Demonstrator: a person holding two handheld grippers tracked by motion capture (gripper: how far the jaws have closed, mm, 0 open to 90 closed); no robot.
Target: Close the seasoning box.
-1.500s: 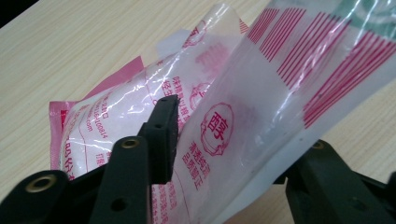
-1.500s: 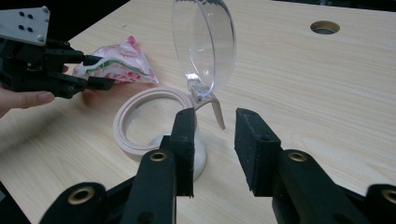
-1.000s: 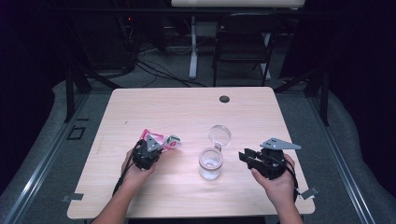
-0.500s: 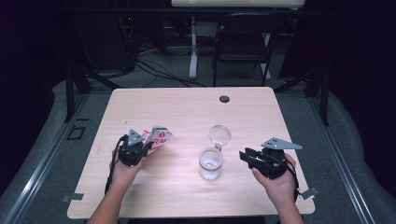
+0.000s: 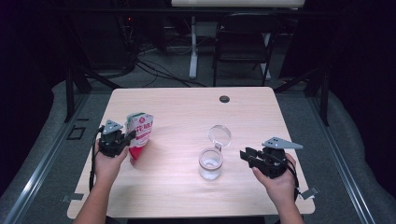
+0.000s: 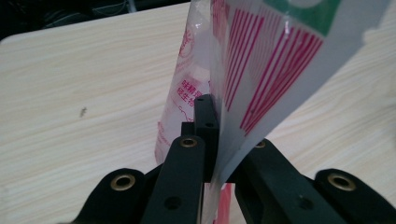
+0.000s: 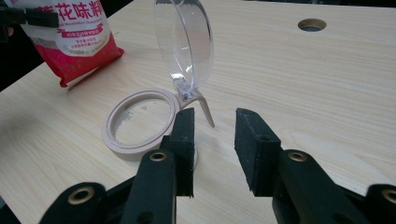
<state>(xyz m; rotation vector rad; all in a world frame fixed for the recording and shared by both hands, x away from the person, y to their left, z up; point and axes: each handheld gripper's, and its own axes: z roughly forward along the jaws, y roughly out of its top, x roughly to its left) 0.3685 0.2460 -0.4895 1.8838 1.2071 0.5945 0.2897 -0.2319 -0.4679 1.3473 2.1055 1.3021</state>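
A red-and-white printed pouch [image 5: 139,133] stands upright at the table's left, its bottom corner resting on the wood. My left gripper [image 5: 127,136] is shut on the pouch's edge; in the left gripper view the thin film [image 6: 261,70] is pinched between the two black jaws. The pouch [image 7: 74,37] also appears at the far left of the right gripper view. A clear jar [image 5: 210,163] with a beige rim [image 7: 140,123] stands mid-table, its hinged transparent lid [image 7: 184,44] flipped up. My right gripper [image 5: 246,156] hovers just right of the jar, open, with nothing between its fingers [image 7: 254,144].
A round cable hole [image 5: 224,99] sits near the table's far edge. A black chair [image 5: 243,42] and cables lie on the floor beyond the table. Bare wood [image 5: 177,116] stretches between the pouch and the jar.
The left gripper has lifted the pouch from lying flat and carried it leftward; the pouch now stands upright. The right gripper has stayed put by the jar.
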